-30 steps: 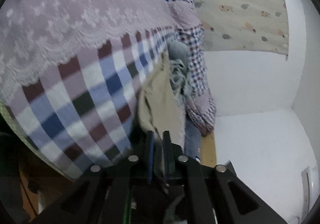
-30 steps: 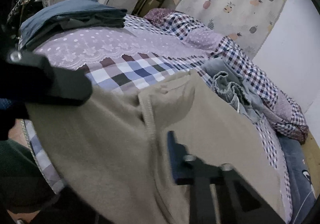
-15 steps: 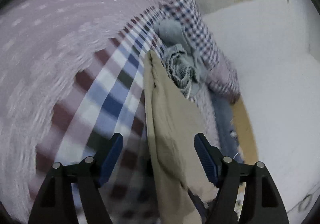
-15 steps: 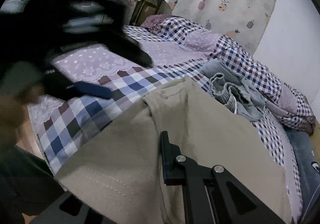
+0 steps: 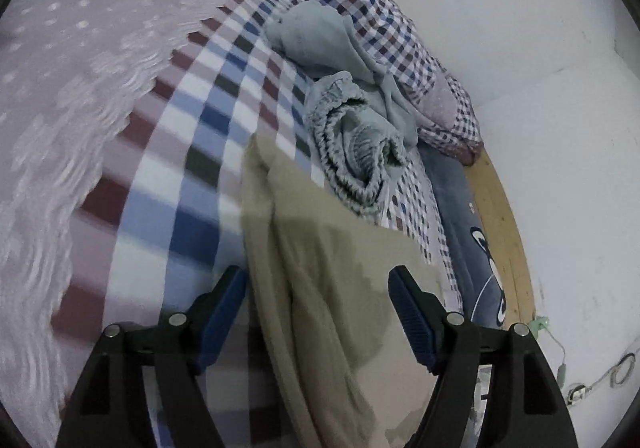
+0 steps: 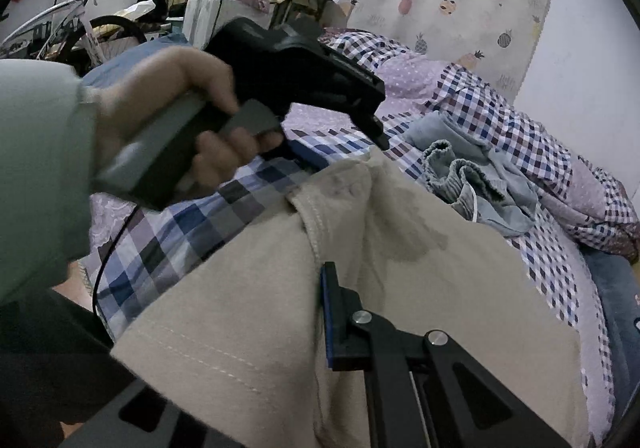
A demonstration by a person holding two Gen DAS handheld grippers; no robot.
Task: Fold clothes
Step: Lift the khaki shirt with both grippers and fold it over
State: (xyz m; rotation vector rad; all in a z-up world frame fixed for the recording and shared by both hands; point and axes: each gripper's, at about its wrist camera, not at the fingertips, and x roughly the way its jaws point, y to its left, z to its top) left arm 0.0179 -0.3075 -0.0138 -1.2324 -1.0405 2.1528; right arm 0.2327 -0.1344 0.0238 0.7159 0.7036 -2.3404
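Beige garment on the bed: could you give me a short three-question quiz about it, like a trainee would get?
1. True or false: the left claw is clamped shut on the beige garment.
2. What lies on the bed just beyond the garment? A) crumpled grey-blue clothes B) a pair of shoes C) a stack of books
3. Fill in: the bedsheet beside the garment has a ____ pattern.

Key: 1 false, its jaws stand wide open on either side of the cloth; 2 A; 3 checked.

The bed wears a checked sheet. Khaki trousers lie on it, with crumpled grey-blue shorts just beyond them, toward the wall.
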